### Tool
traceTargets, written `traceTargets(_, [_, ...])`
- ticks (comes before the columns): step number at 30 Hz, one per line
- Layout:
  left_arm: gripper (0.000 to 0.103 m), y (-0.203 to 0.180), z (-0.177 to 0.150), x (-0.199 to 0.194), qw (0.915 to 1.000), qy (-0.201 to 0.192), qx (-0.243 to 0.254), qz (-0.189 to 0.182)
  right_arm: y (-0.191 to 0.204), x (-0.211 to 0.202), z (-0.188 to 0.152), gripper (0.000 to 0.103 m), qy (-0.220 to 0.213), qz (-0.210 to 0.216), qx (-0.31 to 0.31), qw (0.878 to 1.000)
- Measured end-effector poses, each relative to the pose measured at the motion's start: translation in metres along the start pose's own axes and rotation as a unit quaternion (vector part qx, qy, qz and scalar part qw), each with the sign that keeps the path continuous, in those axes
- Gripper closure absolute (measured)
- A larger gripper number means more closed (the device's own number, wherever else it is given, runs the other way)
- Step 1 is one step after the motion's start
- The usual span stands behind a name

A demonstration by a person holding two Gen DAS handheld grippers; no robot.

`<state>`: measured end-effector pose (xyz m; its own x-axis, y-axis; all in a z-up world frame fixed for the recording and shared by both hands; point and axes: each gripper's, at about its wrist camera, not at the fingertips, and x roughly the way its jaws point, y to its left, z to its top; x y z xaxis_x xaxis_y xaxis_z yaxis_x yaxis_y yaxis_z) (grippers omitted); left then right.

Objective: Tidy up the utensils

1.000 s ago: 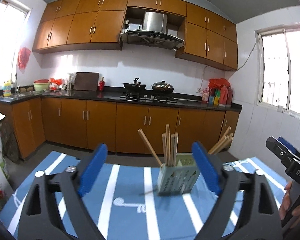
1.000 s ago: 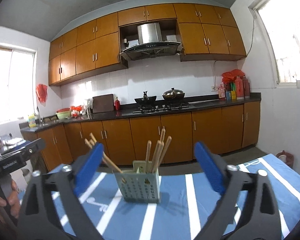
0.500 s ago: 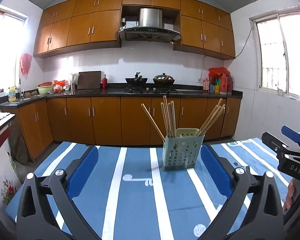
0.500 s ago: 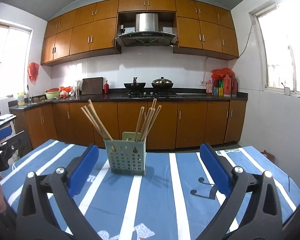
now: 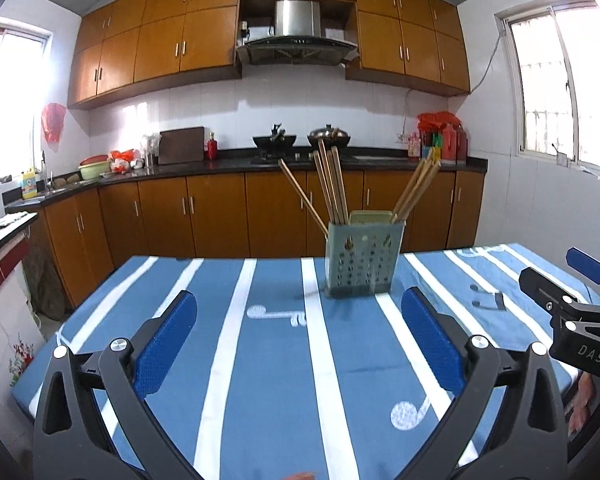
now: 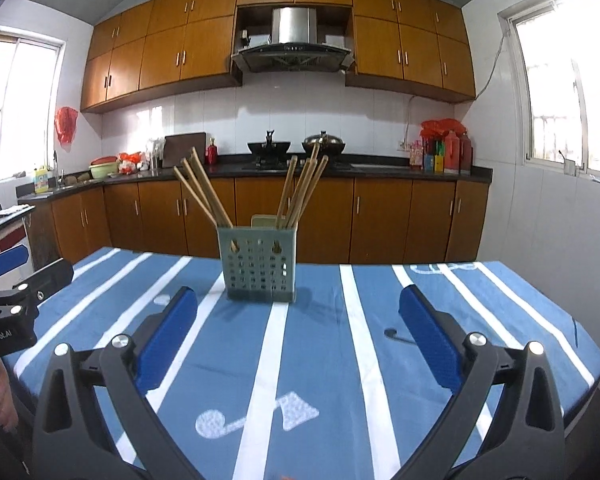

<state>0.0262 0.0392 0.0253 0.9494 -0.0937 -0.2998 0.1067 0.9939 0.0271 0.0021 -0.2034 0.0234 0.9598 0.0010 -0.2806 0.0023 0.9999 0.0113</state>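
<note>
Left wrist: left tongs (image 5: 298, 336), right tongs (image 6: 298, 334) released; chopsticks (image 5: 332, 188) upright in holder (image 5: 362, 260).

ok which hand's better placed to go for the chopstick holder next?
Marginal, probably right. In the right wrist view the chopstick holder sits nearly centred ahead of the open right gripper. In the left view it stands off toward the right finger of the left gripper, also open. Neither touches it.

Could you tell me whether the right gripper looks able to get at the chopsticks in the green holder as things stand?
Probably yes. The right gripper is open and empty, and only bare striped tablecloth lies between it and the holder. The chopsticks stick up above the rim, unobstructed.
</note>
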Motion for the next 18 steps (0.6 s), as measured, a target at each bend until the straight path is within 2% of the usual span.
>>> traceTargets(12, [0.002,0.001,-0.037,0.001,0.9991,0.041,-0.007,0.005,-0.002,0.004,-0.036,0.004,0.038,0.0,0.005,0.999])
traceTargets(18, [0.002,0.003,-0.045,0.0,0.9988,0.048,-0.009,0.005,-0.001,0.005,-0.044,0.004,0.047,0.001,0.005,0.999])
